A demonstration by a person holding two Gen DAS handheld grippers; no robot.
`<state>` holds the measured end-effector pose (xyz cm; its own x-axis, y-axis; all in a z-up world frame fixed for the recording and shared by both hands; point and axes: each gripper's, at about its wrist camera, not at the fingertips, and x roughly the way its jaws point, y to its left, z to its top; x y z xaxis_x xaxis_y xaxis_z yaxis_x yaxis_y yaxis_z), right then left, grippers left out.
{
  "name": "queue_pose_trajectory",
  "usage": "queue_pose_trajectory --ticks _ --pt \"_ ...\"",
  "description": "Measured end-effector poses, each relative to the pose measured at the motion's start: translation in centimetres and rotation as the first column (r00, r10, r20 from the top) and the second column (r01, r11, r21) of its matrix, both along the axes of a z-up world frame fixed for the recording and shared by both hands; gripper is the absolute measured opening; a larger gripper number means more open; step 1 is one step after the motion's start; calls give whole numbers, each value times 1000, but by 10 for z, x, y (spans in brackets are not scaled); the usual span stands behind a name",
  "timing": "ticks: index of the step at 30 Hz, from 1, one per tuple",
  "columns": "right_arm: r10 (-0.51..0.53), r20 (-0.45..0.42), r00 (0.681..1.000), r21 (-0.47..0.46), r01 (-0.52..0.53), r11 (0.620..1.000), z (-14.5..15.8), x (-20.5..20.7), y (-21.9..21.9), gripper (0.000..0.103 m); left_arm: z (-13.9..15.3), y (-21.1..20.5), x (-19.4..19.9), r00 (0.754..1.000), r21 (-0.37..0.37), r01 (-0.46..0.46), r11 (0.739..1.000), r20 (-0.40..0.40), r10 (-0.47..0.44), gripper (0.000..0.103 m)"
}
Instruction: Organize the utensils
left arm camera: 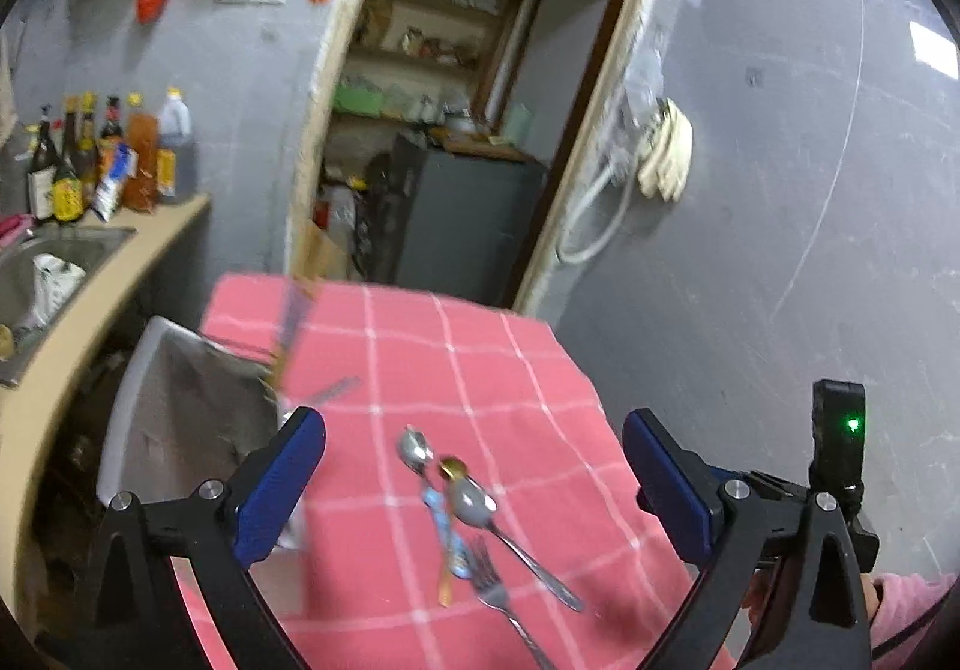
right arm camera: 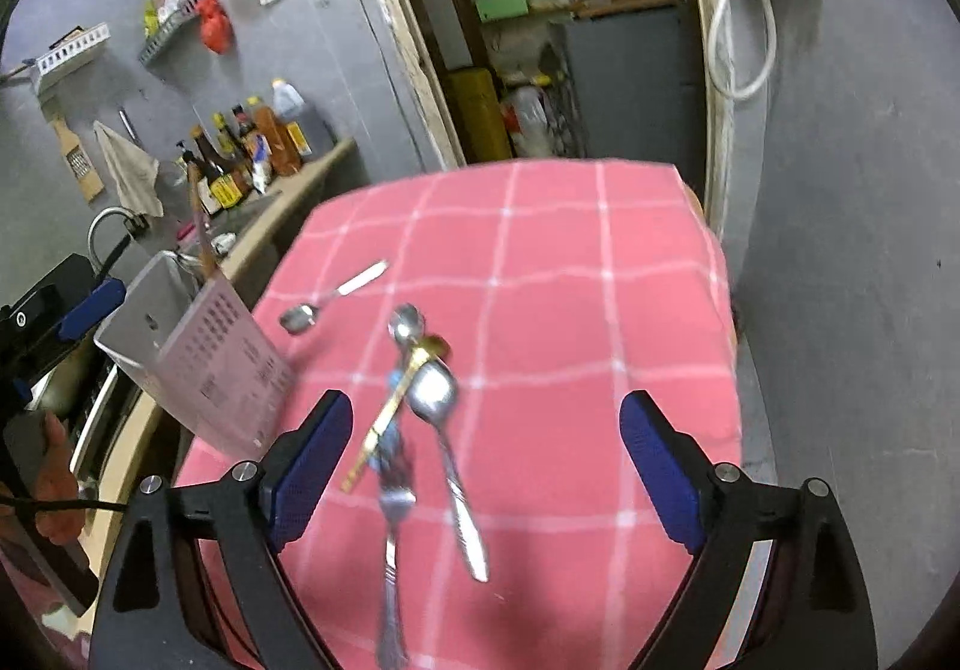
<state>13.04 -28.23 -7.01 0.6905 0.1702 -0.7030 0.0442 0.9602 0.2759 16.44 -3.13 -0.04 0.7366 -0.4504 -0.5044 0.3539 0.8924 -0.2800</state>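
At the left edge of the table stands a white perforated holder (right arm camera: 180, 346), with one wooden handle (right arm camera: 201, 226) sticking up out of it. Just right of it, one small steel spoon (right arm camera: 327, 301) lies alone on the cloth. Further right, near the middle, four utensils lie in a loose pile: a blue-handled spoon (left arm camera: 441, 514) with a steel bowl, a gold spoon (right arm camera: 393, 409) crossing over it, a larger steel spoon (right arm camera: 447, 433), and one steel fork (right arm camera: 393, 520) nearest the cameras. That makes four spoons and one fork on the cloth.

The left gripper (left arm camera: 474, 490) has its blue pads spread wide, with nothing between them; the pile lies on the cloth beyond them. The right gripper (right arm camera: 486, 466) is likewise spread wide and empty, held above the pile.

The table is covered by a pink checked tablecloth (right arm camera: 570, 310) with white lines. To the left runs a beige counter (left arm camera: 120, 274) with a steel sink (left arm camera: 66, 256) and a cluster of sauce bottles (left arm camera: 102, 159) at its far end. The walls are grey; bags hang on the left wall. Behind the table a doorway (left arm camera: 456, 99) opens onto shelves and a grey cabinet. Pale gloves (left arm camera: 666, 159) and a white hose hang right of the doorway.
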Motion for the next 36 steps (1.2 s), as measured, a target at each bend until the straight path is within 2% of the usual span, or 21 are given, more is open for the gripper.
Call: queue_pose_trajectory --ticks 7,13,17,20,25,26,29,31,36 --pt "34 -83 996 22 -32 999 -36 2 -20 87 -36 -36 17 991 51 8 999 -134 -2 100" --pt "84 -105 991 45 -80 996 -54 11 -26 87 -75 -49 29 966 102 9 995 -256 18 98" --pt "139 -117 983 65 -132 989 -64 26 -25 68 -98 -53 32 944 103 17 995 -330 18 73" --pt "200 -118 973 101 -189 977 -72 42 -23 61 -117 -55 35 918 81 20 996 -396 14 55" --pt "324 -122 938 135 -307 942 -86 73 -10 52 -143 -59 40 880 56 2 998 -474 24 47" --pt "350 -125 928 139 -333 933 -90 80 -6 48 -147 -59 41 875 55 -3 999 -484 29 42" --pt "424 -130 896 134 -408 903 -96 99 7 39 -160 -60 45 855 68 -35 997 -514 65 37" --pt "471 -130 872 126 -457 880 -99 109 15 37 -166 -61 45 849 77 -47 996 -522 80 35" --pt "570 -126 812 121 -557 821 -101 133 31 37 -169 -66 46 853 89 -60 994 -514 97 34"
